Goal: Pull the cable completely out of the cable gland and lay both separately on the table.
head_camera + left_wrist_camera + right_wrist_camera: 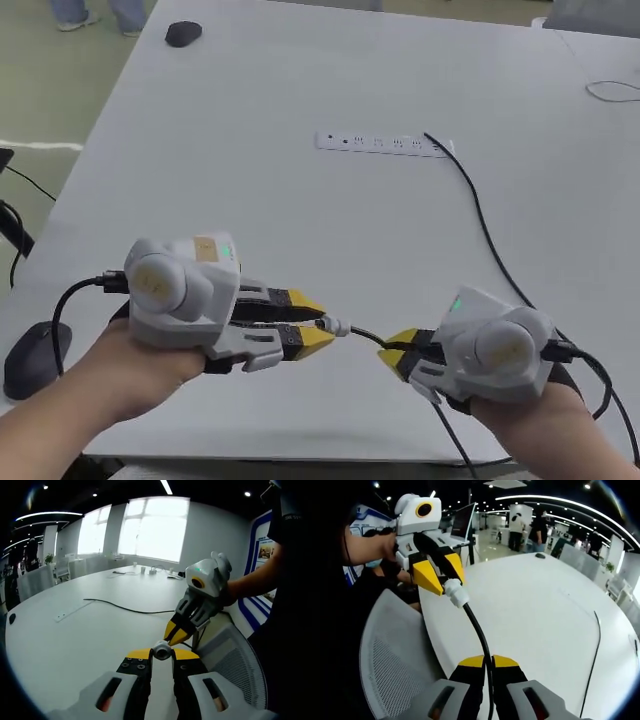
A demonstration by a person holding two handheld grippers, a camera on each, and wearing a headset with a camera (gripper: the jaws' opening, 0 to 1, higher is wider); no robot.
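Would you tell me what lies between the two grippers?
A short span of black cable, running from the cable gland in the left gripper to the right gripper, shown in the right gripper view.

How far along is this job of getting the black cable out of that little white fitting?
Done: both parts are gripped. In hand: the left tool is shut on the white cable gland, and the right tool is shut on the black cable. The cable runs straight into the gland, so it is not out yet. Left: pull them fully apart, then lay each separately on the table.
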